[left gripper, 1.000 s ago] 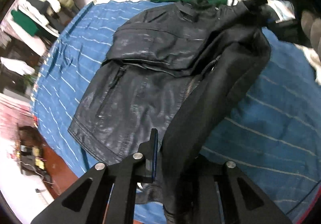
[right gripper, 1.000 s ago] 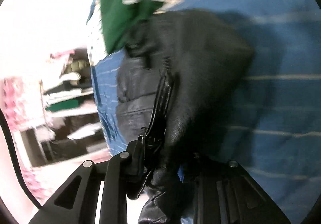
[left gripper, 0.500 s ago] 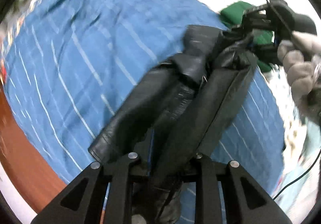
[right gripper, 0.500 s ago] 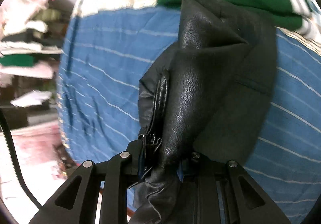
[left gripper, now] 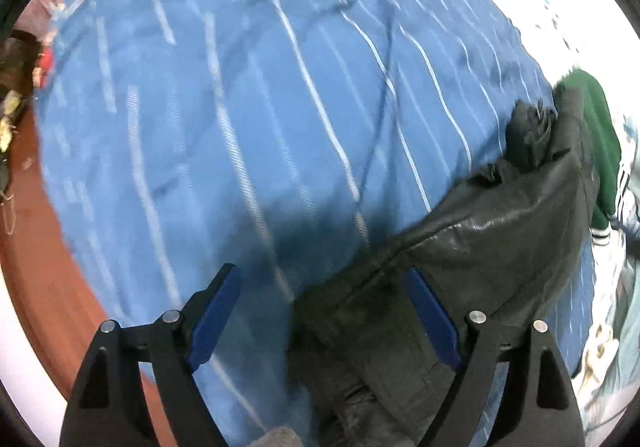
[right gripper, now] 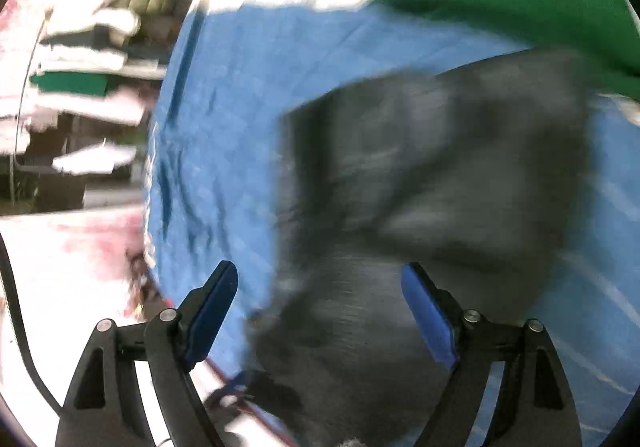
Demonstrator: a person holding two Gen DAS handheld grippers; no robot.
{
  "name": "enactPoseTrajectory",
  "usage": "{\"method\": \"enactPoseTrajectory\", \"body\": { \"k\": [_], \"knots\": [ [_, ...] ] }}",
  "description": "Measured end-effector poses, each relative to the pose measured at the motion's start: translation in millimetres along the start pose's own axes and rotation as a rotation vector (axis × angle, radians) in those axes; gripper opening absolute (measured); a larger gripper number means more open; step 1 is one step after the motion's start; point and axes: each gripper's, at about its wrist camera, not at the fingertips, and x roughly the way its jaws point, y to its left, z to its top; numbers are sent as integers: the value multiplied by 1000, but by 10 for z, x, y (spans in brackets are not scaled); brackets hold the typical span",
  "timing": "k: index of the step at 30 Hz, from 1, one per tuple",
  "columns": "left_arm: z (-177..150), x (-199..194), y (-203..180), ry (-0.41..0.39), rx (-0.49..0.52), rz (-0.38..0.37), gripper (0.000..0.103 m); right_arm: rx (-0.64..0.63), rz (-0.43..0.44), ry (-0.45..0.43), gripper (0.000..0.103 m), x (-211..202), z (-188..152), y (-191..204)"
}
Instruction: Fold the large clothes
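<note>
On the blue blanket (left gripper: 248, 119) lies the black jacket (left gripper: 492, 247); over it both grippers, left (left gripper: 324, 311) and right (right gripper: 320, 307), are opening wide, gripping nothing.

A bed under a blue striped cover (left gripper: 248, 119) fills the frame. On it at lower right lies a black leather jacket (left gripper: 480, 231), folded. A green garment (left gripper: 600, 143) lies at the right edge.

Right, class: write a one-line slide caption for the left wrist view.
Left tool opening above the folded black leather jacket on the blue white-striped bedspread, green garment beyond.
</note>
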Motion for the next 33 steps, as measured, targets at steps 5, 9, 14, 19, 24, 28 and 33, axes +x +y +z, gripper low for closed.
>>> {"method": "enactPoseTrajectory", "body": {
  "k": [5, 9, 14, 19, 24, 28, 33],
  "knots": [
    [-134, 48, -117, -23, 14, 52, 84, 149, -44, -37, 84, -312, 23, -1212],
    [-47, 344, -236, -9, 24, 100, 85, 186, 116, -9, 76, 30, 226, -1741],
    [12, 540, -349, 7, 40, 141, 85, 175, 313, 19, 77, 578, 478, -1802],
    [76, 561, -458, 9, 106, 188, 86, 128, 321, -38, 29, 649, 477, -1608],
    [212, 230, -450, -57, 119, 215, 86, 292, 371, -169, 17, 232, 68, -1753],
    [307, -44, -203, -115, 73, 247, 86, 543, 415, -272, 17, -258, -806, -2241],
    [331, 125, -20, -120, 82, 343, 86, 796, 278, -362, 17, -820, -2260, -2765]
  ]
}}
